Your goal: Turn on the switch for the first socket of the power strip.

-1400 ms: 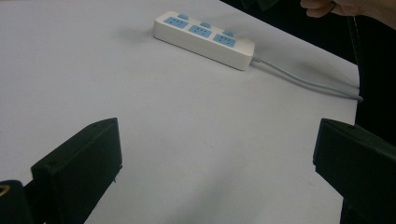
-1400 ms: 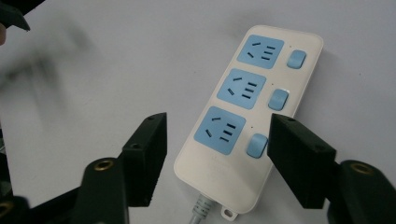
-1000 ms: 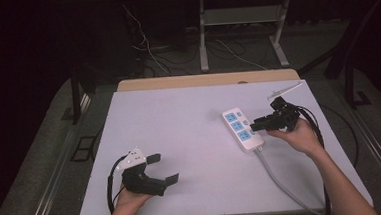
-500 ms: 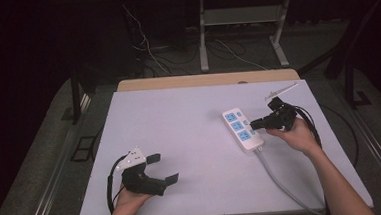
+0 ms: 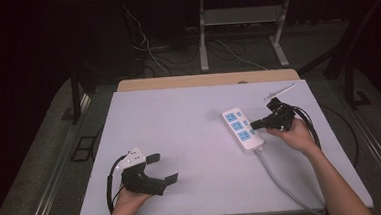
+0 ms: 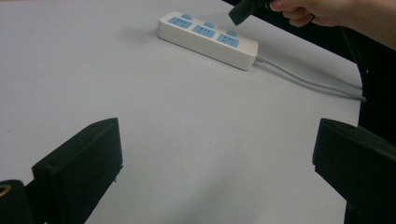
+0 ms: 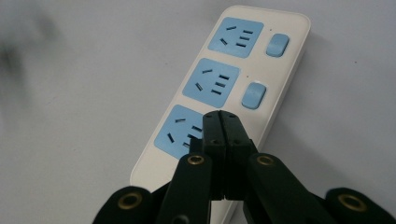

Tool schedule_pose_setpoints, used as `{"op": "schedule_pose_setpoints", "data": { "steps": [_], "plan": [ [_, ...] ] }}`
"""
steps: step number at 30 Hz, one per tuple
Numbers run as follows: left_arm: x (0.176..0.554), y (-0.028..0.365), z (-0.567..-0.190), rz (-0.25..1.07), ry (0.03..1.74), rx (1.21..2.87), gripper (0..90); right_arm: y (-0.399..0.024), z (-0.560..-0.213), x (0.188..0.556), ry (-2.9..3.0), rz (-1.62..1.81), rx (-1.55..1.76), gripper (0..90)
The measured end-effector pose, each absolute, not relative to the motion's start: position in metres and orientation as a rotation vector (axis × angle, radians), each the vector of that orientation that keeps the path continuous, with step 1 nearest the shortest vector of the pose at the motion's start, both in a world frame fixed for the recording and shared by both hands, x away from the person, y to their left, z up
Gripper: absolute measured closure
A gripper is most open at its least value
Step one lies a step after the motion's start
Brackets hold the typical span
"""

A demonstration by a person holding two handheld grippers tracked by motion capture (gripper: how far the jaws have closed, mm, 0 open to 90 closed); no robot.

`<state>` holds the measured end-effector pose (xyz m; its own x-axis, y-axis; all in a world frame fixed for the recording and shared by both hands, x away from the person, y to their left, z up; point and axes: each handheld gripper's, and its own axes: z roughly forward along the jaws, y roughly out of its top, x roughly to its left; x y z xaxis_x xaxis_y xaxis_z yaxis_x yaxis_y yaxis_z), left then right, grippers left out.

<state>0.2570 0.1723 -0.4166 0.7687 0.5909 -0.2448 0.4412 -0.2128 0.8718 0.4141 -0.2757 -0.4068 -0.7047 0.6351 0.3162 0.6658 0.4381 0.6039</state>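
Power strip (image 5: 243, 128) lies on the white table (image 5: 190, 137), right of centre, angled, w/ three blue sockets and blue buttons beside them. Its grey cord (image 5: 283, 187) runs off toward the near-right edge; the end is cut off by the frame.

Right gripper (image 5: 254, 126) sits at the strip's right side, jaws pressed together w/ nothing between them; they have just been closing. In the right gripper view the joined tips (image 7: 222, 122) cover part of the nearest socket, and the button beside that socket is hidden behind the jaws. Can't tell whether the tips touch the strip or hang just above it. In the left gripper view the right gripper is cut off at the top edge, its tip above the strip's near end.

Left gripper (image 5: 164, 168) is at the near-left of the table, well apart from the strip, jaws spread wide, nothing between them. In its own view the two jaws are cropped at the bottom corners, bare table between them.

Behind the table: dark floor, cables (image 5: 144, 45) and a metal frame (image 5: 243, 19), hard to make out. A thin pale item (image 5: 279, 90) lies near the far-right table corner, too small to identify.
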Motion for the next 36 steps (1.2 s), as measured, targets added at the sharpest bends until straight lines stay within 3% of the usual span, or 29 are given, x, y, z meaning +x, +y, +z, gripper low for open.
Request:
{"op": "schedule_pose_setpoints", "data": {
  "steps": [36],
  "plan": [
    [0.257, 0.173, -0.417, 0.171, 0.794, 1.858, 0.7, -0.275, -0.423, 0.412, -2.672, -1.163, -1.131, 90.0]
  ]
}}
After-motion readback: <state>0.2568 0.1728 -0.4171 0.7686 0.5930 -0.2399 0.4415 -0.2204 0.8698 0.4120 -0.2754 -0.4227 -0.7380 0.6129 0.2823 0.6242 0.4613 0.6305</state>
